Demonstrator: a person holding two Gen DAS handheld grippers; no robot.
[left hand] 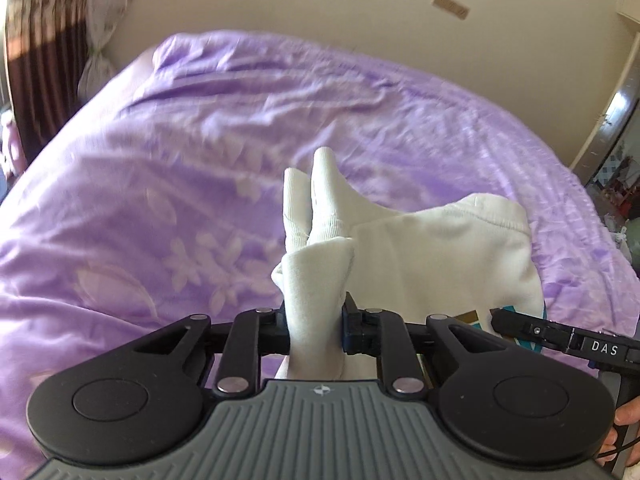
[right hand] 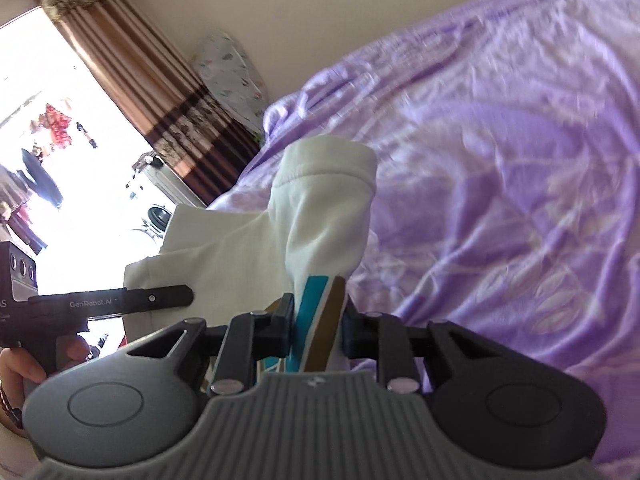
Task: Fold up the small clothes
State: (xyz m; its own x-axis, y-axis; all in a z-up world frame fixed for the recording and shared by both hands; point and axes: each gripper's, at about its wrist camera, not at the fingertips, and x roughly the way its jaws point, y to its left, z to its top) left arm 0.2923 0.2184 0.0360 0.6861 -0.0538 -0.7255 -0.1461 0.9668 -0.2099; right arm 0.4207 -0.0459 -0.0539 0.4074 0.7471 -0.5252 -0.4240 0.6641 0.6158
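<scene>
The white garment hangs stretched between my claws above the purple bed, my left claw and right claw each clamped on an edge, likely lifting it to spread for folding.

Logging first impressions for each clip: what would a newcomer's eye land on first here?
A white garment held up off the bed, pinched at one end by the left hand-held gripper and at the other by the right hand-held gripper, which grips it at its teal and brown stripes. Behind it, a rumpled purple floral bedspread fills both views, and a bright window with brown striped curtains stands at the left of the right wrist view.
</scene>
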